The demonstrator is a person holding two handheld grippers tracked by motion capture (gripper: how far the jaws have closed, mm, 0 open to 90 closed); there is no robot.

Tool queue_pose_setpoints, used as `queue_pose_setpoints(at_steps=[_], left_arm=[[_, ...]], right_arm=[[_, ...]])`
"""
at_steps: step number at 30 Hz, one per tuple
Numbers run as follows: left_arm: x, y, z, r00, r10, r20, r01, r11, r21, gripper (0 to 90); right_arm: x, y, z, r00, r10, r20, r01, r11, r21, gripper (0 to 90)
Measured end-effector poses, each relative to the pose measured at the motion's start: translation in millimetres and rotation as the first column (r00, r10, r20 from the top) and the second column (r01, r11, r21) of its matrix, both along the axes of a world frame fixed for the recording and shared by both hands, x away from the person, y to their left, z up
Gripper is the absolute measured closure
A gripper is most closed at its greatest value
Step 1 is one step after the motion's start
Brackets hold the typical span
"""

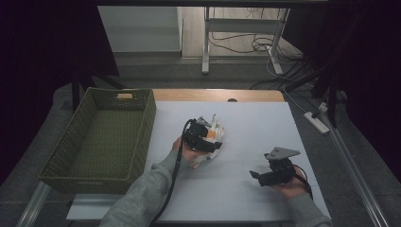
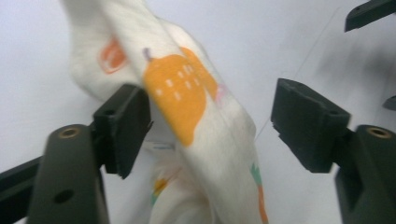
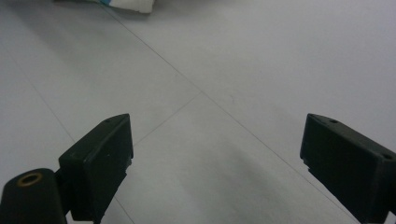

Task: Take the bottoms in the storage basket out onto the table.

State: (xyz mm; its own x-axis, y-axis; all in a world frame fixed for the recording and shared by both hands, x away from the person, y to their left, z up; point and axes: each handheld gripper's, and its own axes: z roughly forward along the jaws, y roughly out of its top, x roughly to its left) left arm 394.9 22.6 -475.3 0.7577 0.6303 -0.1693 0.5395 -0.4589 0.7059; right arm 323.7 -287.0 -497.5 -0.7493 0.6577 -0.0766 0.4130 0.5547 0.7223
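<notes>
On the near table edge: two grey-sleeved forearms are entering from the bottom of the high view, each hand carrying a black two-jaw gripper.
Right gripper (image 1: 256, 175): it is hovering over bare surface at the near right, pointing toward the table's middle, with a grey three-cornered plate on top.
Right jaw state: the jaws are standing wide apart in the right gripper view, with nothing between them and only plain white surface beyond.
Work surface: the white table sheet (image 1: 255, 123) is lying flat, crossed by faint thin lines.
Left gripper (image 1: 213, 140): it is sitting at the table's middle, farther in than the right gripper and well apart from it, with a black cable trailing back along the sleeve.
Left jaw state: the jaws are standing apart, not clamping; the left gripper view shows the cloth running between them, touching the left pad (image 2: 123, 126) and staying clear of the right pad.
Task item: the white soft cloth with orange printed shapes (image 2: 187, 102) is bunching up under and around the left gripper; in the high view it (image 1: 215, 130) is resting on the white sheet at the centre.
Container: the olive-green woven rectangular basket (image 1: 142, 137) is standing at the left, just beside the sheet's left edge and near the cloth.
Far area: a wooden table strip (image 1: 213, 94) is showing beyond the sheet.
</notes>
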Motion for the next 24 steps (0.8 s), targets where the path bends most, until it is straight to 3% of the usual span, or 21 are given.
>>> queue_pose_setpoints(at_steps=[2,6,15,24], left_arm=[[-3.1,1.2,4.9,0.9996,0.013,0.024,-0.014,0.9998,0.017,24.4],[-6.5,8.5,12.5,0.9992,0.016,0.038,-0.016,0.9998,-0.015,23.7],[-11.1,19.8,21.0,0.9998,-0.001,0.021,0.003,0.9973,-0.073,23.2],[-17.2,32.2,32.5,0.9997,-0.021,0.009,0.022,0.9896,-0.142,24.0]], right_arm=[[0.0,-0.2,0.1,1.0000,-0.001,0.000,0.001,1.000,0.002,9.8],[-0.2,0.3,0.0,1.0000,-0.001,0.002,0.001,1.000,0.000,9.8],[0.2,-0.2,0.0,1.0000,0.001,0.002,-0.001,1.000,0.006,9.8],[-0.3,-3.2,1.0,1.0000,0.005,0.006,-0.005,0.999,0.032,9.8]])
